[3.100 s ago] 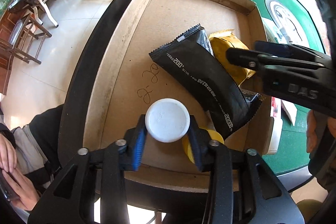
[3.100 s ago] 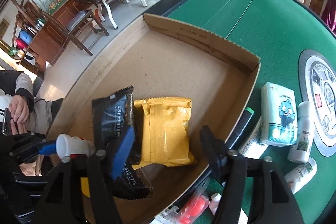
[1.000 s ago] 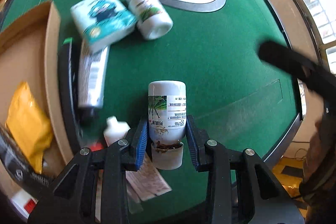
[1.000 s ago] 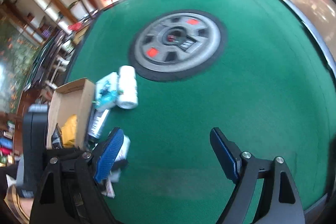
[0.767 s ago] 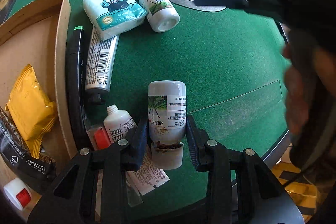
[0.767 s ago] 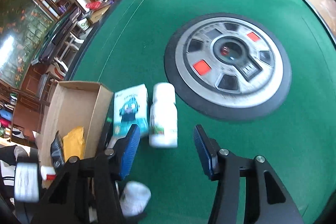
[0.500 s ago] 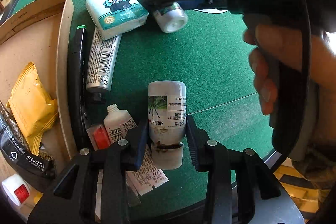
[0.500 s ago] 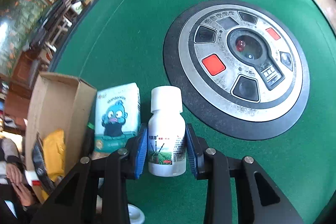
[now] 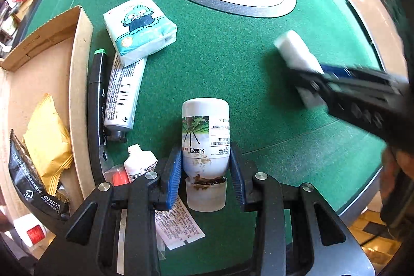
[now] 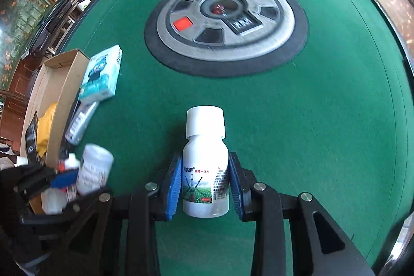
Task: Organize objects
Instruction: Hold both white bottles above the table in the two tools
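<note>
Your left tool (image 9: 205, 168) grips a stained bottle (image 9: 205, 136) cap-down over the green bench (image 9: 233, 64), beside the cardboard box (image 9: 80, 84); tilt it and residue may drip. Your right tool (image 10: 204, 185) has just closed on a white bottle (image 10: 205, 164); its smooth body could slip.

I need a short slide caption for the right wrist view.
Right gripper shut on a white bottle above the green table.

Right tongs (image 10: 204, 180) clamp a white bottle (image 10: 205, 172) above green felt (image 10: 323, 120), cap pointing away
</note>
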